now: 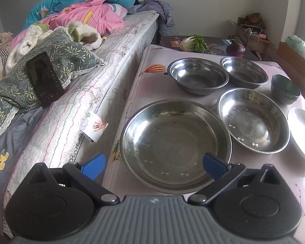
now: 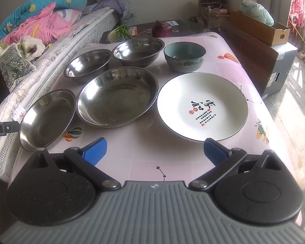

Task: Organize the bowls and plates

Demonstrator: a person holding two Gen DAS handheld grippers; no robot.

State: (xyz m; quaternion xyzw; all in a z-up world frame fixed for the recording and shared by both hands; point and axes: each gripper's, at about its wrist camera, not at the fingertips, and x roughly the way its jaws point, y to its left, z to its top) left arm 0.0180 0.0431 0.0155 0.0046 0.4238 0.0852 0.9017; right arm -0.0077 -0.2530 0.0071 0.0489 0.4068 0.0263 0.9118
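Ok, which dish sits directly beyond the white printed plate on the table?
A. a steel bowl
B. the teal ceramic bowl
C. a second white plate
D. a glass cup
B: in the right wrist view the teal ceramic bowl stands just past the far rim of the white plate, while the steel dishes all lie off to the plate's left.

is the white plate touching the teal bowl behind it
Apart. The right wrist view shows a strip of pink tablecloth between the white plate's far rim and the base of the teal bowl.
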